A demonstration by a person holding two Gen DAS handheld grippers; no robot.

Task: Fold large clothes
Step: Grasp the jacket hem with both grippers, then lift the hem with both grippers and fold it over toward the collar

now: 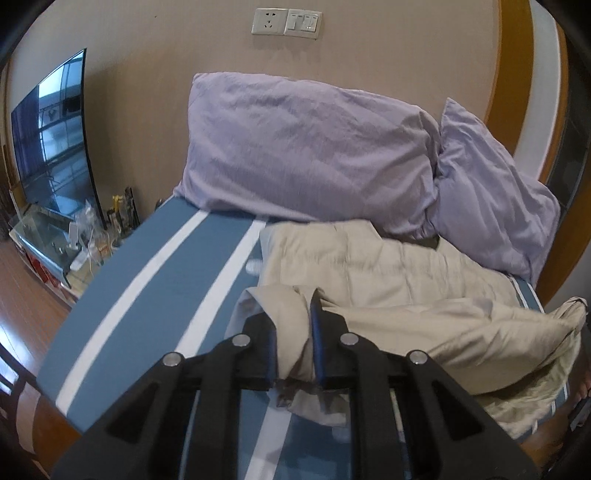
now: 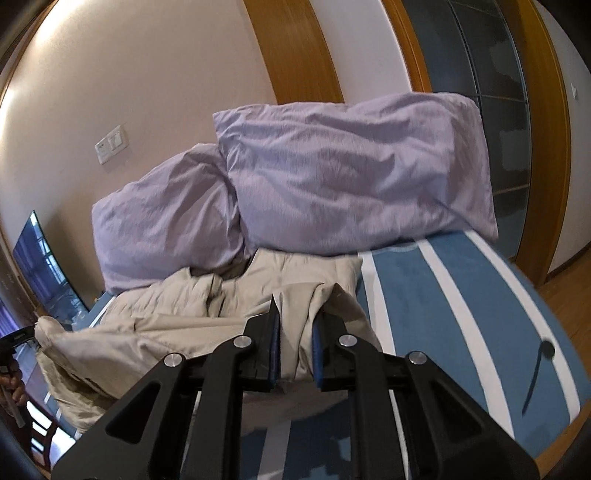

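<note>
A blue bed cover with white stripes (image 1: 147,266) spreads across the bed and carries everything else. Two crumpled lilac pillows lean at its head against the beige wall: the large lilac pillow (image 1: 306,155) and the smaller lilac pillow (image 1: 491,199) just beside it, touching. In front of them the rumpled beige cloth garment (image 1: 406,280) lies on the cover, its far edge against the pillows and one side hanging over the bed's edge. The left gripper (image 1: 293,332) is clamped on a bunched fold of the garment, and the right gripper (image 2: 295,332) likewise pinches another fold between its blue pads. A dark flat television (image 1: 51,144) stands off to the side, and a white wall socket plate (image 1: 286,22) sits above the pillows.
</note>
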